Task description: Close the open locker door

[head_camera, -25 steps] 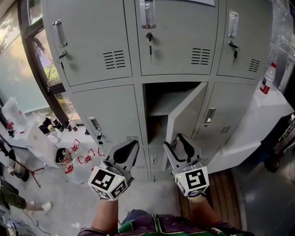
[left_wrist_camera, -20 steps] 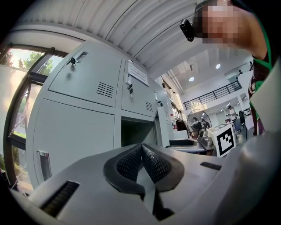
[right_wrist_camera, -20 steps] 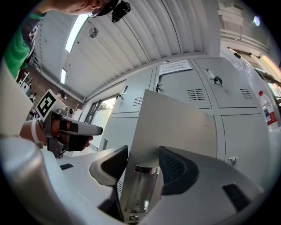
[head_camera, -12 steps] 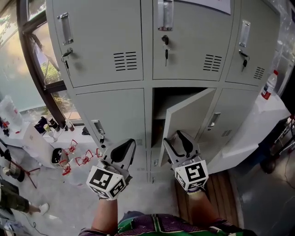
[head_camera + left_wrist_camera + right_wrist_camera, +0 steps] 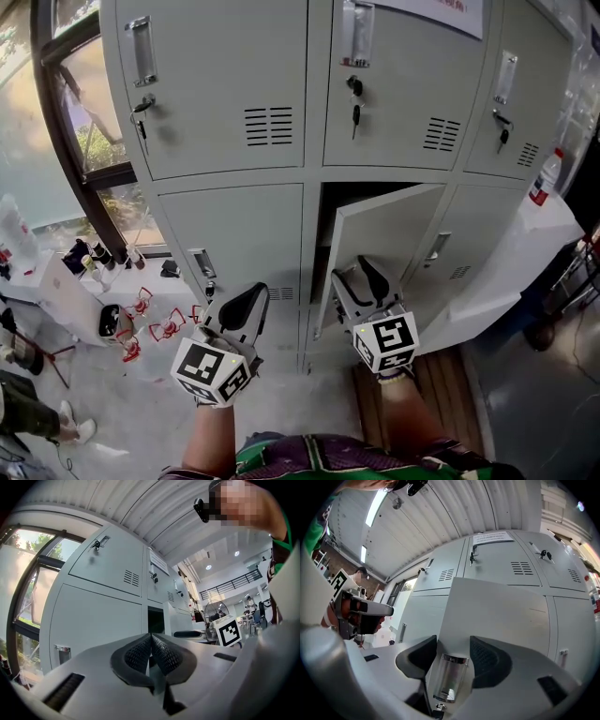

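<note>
Looking down from your head: the pale grey metal locker door [image 5: 384,234] of the lower middle compartment stands ajar in the grey steel locker bank [image 5: 234,225]. Your right gripper [image 5: 359,274] is close in front of the door's lower part. Your left gripper [image 5: 246,302] is before the shut door to its left.
Left gripper view: your left gripper [image 5: 150,638] has its ribbed black pads [image 5: 164,653] pressed together with nothing between them.
Right gripper view: your right gripper [image 5: 453,645] has its jaws spread wide. The door's shiny chrome handle [image 5: 450,677] sits between them, and neither pad presses on it.
</note>
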### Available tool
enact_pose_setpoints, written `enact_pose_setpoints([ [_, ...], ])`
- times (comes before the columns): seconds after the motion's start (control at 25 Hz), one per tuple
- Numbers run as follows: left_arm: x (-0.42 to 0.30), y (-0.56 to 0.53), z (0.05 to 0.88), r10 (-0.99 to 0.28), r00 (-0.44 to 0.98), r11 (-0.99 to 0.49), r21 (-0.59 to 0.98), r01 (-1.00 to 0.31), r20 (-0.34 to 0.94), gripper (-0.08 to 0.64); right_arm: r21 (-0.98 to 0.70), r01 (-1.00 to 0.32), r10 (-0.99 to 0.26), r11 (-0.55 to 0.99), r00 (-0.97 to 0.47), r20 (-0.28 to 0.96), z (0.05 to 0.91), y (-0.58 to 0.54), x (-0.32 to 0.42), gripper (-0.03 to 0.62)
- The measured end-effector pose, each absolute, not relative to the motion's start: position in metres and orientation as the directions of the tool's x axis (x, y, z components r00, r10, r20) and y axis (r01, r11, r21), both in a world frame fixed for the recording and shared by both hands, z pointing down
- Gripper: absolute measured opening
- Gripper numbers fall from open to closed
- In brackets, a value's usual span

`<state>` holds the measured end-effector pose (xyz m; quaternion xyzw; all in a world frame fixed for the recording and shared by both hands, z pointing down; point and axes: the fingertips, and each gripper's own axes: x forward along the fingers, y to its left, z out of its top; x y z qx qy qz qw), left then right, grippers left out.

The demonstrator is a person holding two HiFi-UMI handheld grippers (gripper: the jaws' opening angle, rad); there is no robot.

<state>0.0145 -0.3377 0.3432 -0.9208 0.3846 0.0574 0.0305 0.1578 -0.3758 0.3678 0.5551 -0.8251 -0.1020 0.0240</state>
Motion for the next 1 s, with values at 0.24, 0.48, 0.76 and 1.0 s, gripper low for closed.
enact_pose_setpoints([
  [0.24, 0.002, -0.347, 0.334, -0.696, 0.704, -0.709, -0.016, -0.705, -0.140, 0.023, 0.143, -0.921, -0.923, 0.363, -0.376, -0.078, 0.366, -0.393, 0.153, 0.206],
  [0.48, -0.005, -0.354, 0.332, -0.692, 0.706, -0.713, -0.006, -0.701, -0.149, 0.021, 0.118, -0.918, -0.918, 0.380, -0.389, -0.073, 0.364, -0.407, 0.148, 0.189],
  [0.76, -0.007, -0.357, 0.332, -0.697, 0.700, -0.710, 0.012, -0.704, -0.157, 0.021, 0.082, -0.914, -0.912, 0.397, -0.403, -0.076, 0.363, -0.419, 0.149, 0.164],
  [1.0, -0.005, -0.356, 0.335, -0.698, 0.697, -0.709, 0.023, -0.705, -0.167, 0.021, 0.023, -0.911, -0.907, 0.413, -0.413, -0.081, 0.361, -0.431, 0.155, 0.130],
])
